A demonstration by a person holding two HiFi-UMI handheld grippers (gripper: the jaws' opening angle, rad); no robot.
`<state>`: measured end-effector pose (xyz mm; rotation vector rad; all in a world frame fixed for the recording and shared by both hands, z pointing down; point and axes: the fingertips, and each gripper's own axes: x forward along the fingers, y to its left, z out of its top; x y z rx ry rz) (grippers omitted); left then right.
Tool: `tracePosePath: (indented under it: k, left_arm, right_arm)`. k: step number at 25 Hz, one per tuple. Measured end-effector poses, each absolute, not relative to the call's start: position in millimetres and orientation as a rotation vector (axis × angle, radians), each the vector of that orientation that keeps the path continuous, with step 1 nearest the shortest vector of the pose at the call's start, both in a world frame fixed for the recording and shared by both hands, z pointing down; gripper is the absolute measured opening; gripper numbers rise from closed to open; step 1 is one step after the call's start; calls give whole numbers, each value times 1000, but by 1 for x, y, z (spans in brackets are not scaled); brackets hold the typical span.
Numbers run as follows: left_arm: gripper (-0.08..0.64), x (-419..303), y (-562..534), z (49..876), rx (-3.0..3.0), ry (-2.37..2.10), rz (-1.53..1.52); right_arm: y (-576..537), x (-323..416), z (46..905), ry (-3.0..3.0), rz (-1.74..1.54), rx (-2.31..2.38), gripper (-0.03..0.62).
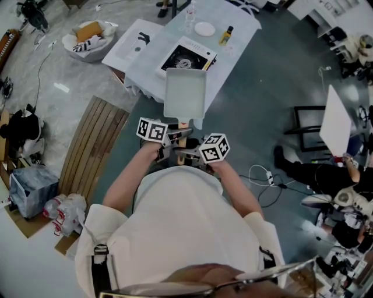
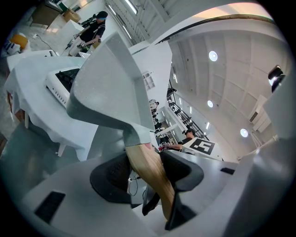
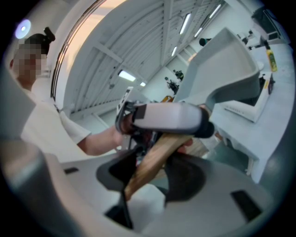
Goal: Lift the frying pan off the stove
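A square grey frying pan hangs in the air before me, over the near edge of the table and clear of the stove. Its wooden handle points toward my body. My left gripper is shut on the handle, with the pan rising above its jaws and the stove behind. From the other side, my right gripper is shut on the same handle. In the right gripper view the pan is tilted up, and the left gripper crosses over the handle.
The white-clothed table carries the stove, a clear bottle, a white plate, a small yellow bottle and a paper sheet. A wooden pallet lies left; cables and a black frame are right.
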<state>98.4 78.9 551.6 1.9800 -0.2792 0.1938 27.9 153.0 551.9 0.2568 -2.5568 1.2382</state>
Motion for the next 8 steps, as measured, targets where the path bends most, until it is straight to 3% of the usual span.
tracePosePath:
  k: [8]
  left_arm:
    - [232,96,76,549,1984,-284,195]
  right_arm:
    - [150,26,549,-2557,1227,256,206]
